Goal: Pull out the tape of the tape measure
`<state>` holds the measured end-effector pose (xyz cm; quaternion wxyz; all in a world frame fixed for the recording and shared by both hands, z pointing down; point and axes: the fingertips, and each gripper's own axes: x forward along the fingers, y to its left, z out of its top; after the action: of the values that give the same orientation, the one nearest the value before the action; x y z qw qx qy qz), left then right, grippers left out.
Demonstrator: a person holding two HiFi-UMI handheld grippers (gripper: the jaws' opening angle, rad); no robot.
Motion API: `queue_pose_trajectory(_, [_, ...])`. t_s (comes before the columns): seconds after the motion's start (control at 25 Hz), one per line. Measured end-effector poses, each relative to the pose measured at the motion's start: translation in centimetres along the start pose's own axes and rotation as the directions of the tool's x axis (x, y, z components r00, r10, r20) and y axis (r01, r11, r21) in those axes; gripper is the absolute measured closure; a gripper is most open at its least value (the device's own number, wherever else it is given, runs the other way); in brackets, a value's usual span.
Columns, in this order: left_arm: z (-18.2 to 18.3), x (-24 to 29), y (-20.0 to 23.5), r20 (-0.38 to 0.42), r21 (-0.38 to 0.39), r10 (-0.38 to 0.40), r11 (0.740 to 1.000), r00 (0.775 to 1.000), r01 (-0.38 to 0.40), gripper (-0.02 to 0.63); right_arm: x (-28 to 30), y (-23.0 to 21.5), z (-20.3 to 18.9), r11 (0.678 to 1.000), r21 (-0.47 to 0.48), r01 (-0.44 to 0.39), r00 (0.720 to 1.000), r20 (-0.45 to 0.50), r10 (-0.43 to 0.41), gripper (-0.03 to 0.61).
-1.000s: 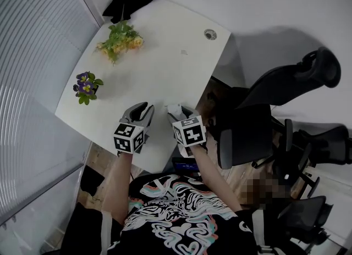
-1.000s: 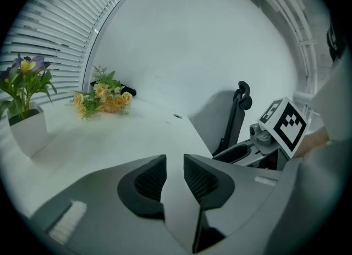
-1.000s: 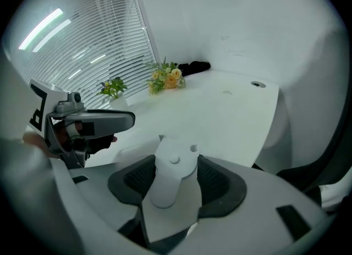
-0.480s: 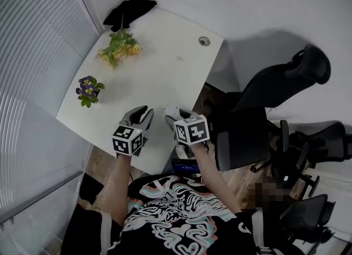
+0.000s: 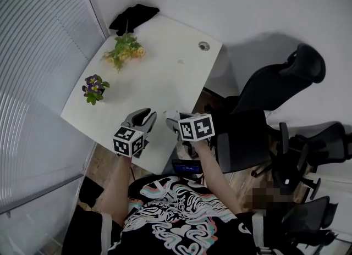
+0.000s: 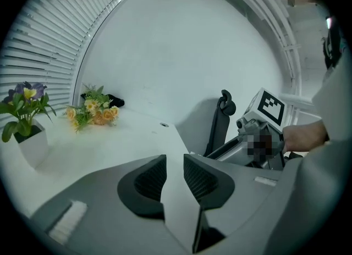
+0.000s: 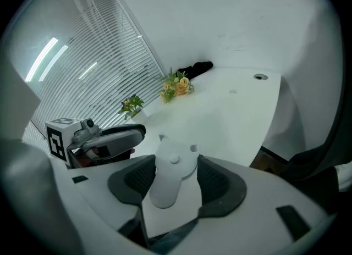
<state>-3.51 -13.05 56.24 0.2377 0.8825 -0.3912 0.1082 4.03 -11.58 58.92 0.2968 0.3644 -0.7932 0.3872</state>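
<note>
Both lifted slightly: right tongs (image 7: 176, 174) grip the white tape measure (image 7: 166, 190), left tongs (image 6: 175, 174) gape empty.

A person in a black patterned shirt (image 5: 176, 215) holds the left tool (image 5: 143, 118) and the right tool (image 5: 177, 124) side by side above the near edge of a white counter (image 5: 165, 67), with a white tape measure (image 5: 171, 117) at the right tool's tip. A yellow bouquet (image 5: 125, 50), a potted purple flower (image 5: 94, 88) and a black cloth (image 5: 133, 16) line the counter's far left side. Black office chairs (image 5: 275, 89) stand at right.
</note>
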Motion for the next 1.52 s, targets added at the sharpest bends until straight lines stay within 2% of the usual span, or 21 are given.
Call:
queue_pose_trajectory(0.24, [0.2, -0.9, -1.8, 0.0, 0.02, -0.046, 0.999, 0.999, 0.046, 0.515, -1.2, 1.3, -0.2, 0.999, 0.017, -0.049, 0.999, 0.01, 0.049, 0.339])
queue_pose_trajectory(0.68, [-0.2, -1.7, -4.8, -0.043, 0.097, -0.131, 0.986, 0.99, 0.135, 0.515, -2.3, 3.3, -1.8, 0.984, 0.073, -0.165, 0.985, -0.04, 0.168, 0.339])
queue_pose_trajectory(1.08, [0.4, -2.1, -5.5, 0.006, 0.023, -0.203, 0.979, 0.979, 0.203, 0.515, -2.9, 4.2, -2.0, 0.979, 0.053, -0.195, 0.979, -0.056, 0.198, 0.339])
queue_pose_trajectory(1.52, [1.1, -2.5, -6.3, 0.043, 0.011, -0.317, 0.948, 0.947, 0.317, 0.527, -3.5, 4.9, -1.2, 0.969, -0.041, -0.245, 0.967, -0.089, 0.241, 0.339])
